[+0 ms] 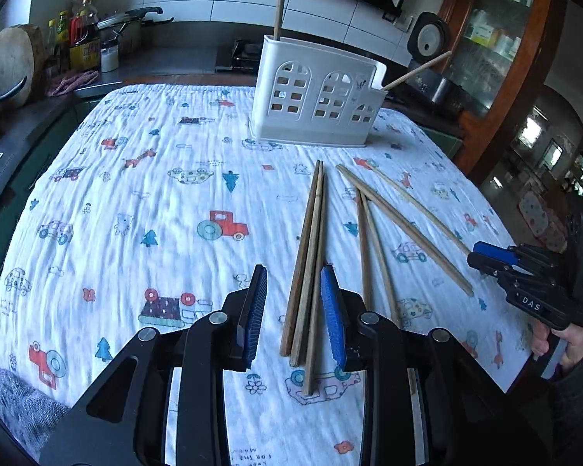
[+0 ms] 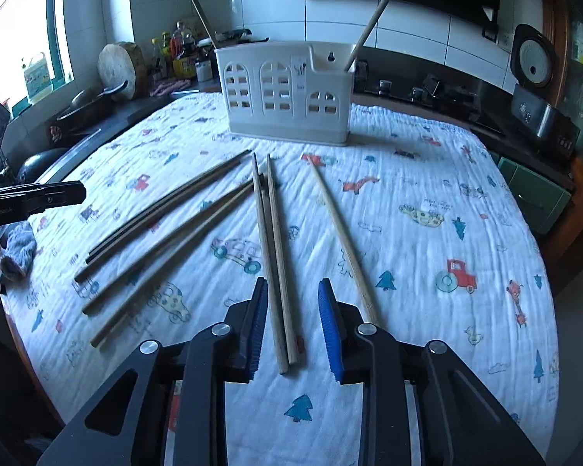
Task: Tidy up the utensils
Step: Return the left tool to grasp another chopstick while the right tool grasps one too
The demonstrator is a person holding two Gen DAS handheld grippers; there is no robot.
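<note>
Item: white holder (image 1: pixel 315 105), standing at the far side of the table on a printed cloth (image 1: pixel 136 194). We counted two sticks already upright in it, one (image 1: pixel 281 0) at its left end and one (image 1: pixel 416 70) leaning out at its right end.

Item: loose chopsticks, all lying flat on the cloth nearer to us than the holder. We noted a bundle of three (image 1: pixel 309 264) to the left, a pair (image 2: pixel 276 264) in the middle, and a single pale stick (image 2: pixel 344 244) to the right.

Item: left gripper (image 1: pixel 294 310). We had its blue pads parted, empty, straddling the near ends of the bundle of three without pressing on them.

Item: right gripper (image 2: pixel 292 324). We had its pads likewise apart, pinching nothing, with the pair's near ends lying between them.

Risks, as we judged them: the sticks lay touching, so closing could catch two or three at once, or pinch only one and roll the others aside. Pads pressing into the soft cloth could snag and drag it, shifting everything. A grip so near the end might let a stick swing.
</note>
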